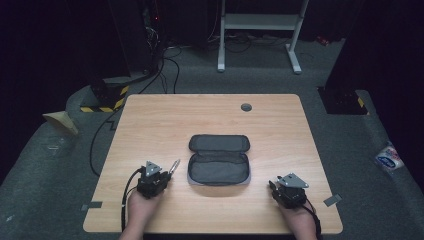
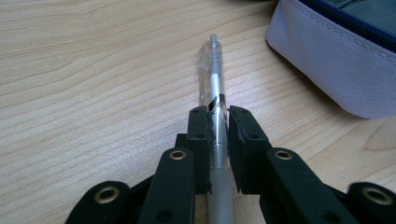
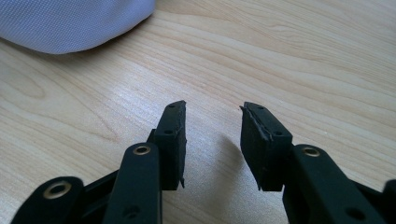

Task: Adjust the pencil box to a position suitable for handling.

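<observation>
Here, a pen [image 2: 213, 88] with a clear barrel and silver insides is clamped between the two black jaws of the left gripper [image 2: 217, 122], its tip pointing away from the hand and its grey rear end running back between the jaw arms. In the high view the pen [image 1: 173, 167] sticks out forward and slightly rightward from the left gripper [image 1: 159, 176], just beside the near left corner of the pouch [image 1: 219, 160].

The pouch lies open near the middle of the wooden surface [image 1: 150, 120], its dark lid flap folded back away from the person and its dark lined interior facing up (the outer fabric is pale grey with a dark blue zip, as the left gripper view shows [image 2: 327, 56]).

The right gripper [image 3: 212, 135] stands with its jaws well apart and nothing between them, low over bare wood, the pouch's pale side [image 3: 74, 23] near it. In the high view the right gripper [image 1: 280, 187] sits near the front right of the surface, held by a hand [image 1: 300, 217].

A small round grey cap [image 1: 246, 107] is set into the surface's far side.
</observation>
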### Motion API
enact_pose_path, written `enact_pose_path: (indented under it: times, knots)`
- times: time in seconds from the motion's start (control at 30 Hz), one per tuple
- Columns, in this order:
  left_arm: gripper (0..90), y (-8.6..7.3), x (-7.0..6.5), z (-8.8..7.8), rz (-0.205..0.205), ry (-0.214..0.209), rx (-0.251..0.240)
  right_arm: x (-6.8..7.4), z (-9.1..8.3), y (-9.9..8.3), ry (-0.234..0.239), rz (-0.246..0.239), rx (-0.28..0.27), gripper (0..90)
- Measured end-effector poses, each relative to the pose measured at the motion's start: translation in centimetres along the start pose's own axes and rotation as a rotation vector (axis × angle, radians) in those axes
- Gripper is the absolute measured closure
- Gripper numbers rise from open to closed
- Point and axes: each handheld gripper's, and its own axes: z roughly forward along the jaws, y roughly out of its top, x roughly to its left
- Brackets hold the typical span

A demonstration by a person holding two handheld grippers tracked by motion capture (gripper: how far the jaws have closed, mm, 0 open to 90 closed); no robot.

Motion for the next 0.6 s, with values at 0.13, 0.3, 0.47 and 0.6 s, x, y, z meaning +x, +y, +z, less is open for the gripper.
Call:
enact_pose_path:
  times: [0.13, 0.3, 0.47, 0.6]
  knots:
    - [78.9, -0.03, 0.19, 0.03, -0.011, -0.022, -0.006, 0.02, -0.01, 0.00, -0.001, 0.000, 0.002, 60.0]
    - [78.9, -0.05, 0.28, 0.03, -0.016, -0.031, -0.008, -0.01, 0.01, 0.01, 0.008, 0.002, 0.001, 59.4]
    - [79.0, -0.06, 0.21, 0.00, -0.016, -0.028, -0.009, -0.22, 0.03, 0.03, 0.024, 0.019, 0.005, 58.2]
    - [79.0, -0.04, 0.30, -0.20, -0.020, -0.032, -0.022, -0.39, 0.07, 0.03, 0.035, 0.042, 0.010, 57.1]
